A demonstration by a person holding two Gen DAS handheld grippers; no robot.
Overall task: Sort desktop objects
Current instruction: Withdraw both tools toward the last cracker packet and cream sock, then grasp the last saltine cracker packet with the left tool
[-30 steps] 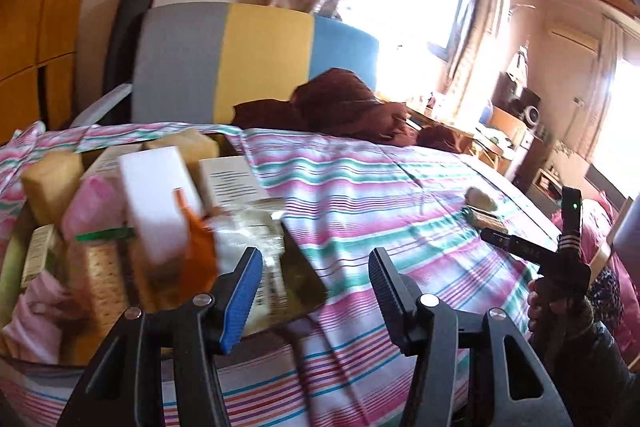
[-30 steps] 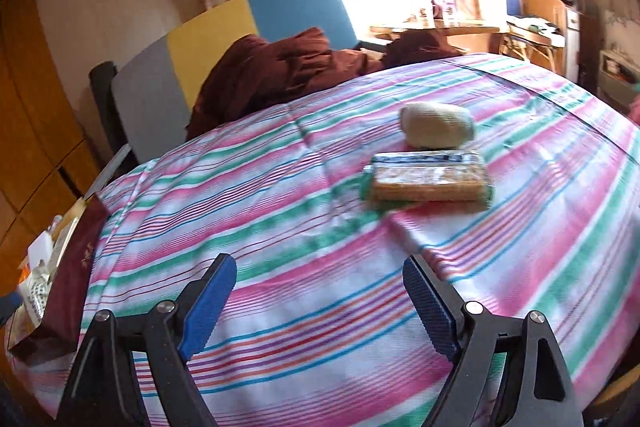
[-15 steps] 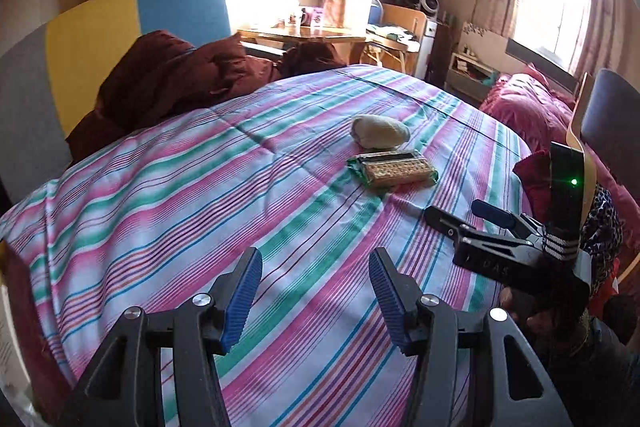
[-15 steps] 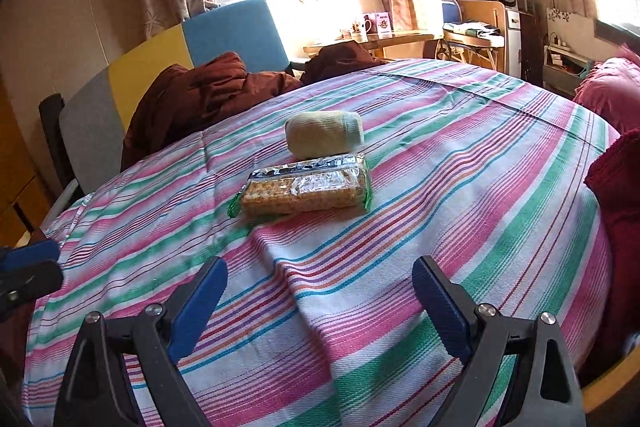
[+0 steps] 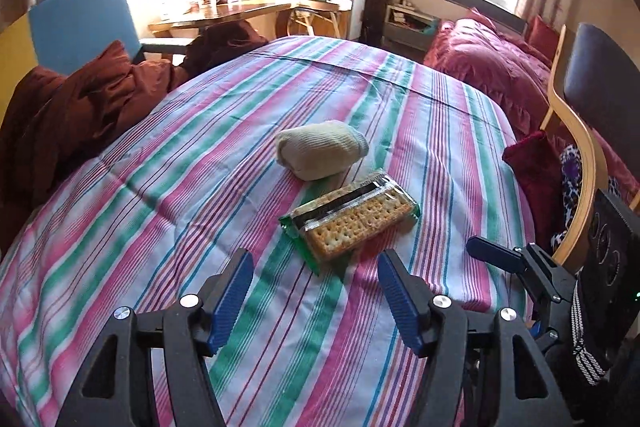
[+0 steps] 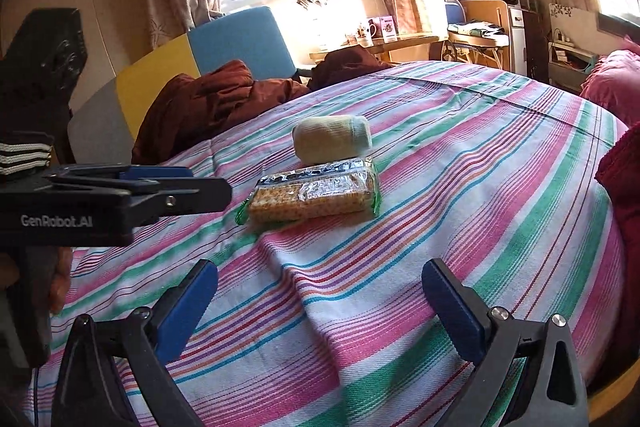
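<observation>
Your left gripper (image 5: 314, 287) jaws wide apart, empty, cracker pkt (image 5: 350, 217) just ahead, rolled sock (image 5: 320, 149) touching pkt, right gripper (image 6: 320, 301) also spread, empty, striped cloth (image 5: 160, 207) under both items.

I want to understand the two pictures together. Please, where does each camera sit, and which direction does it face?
Left wrist: on the left gripper, facing the clear-wrapped cracker packet; its open jaws show, the right gripper at the right edge.
Right wrist: on the right gripper, facing the packet from lower; open jaws show, the left gripper at left.
Shared: packet, rolled beige sock, striped tablecloth.
</observation>
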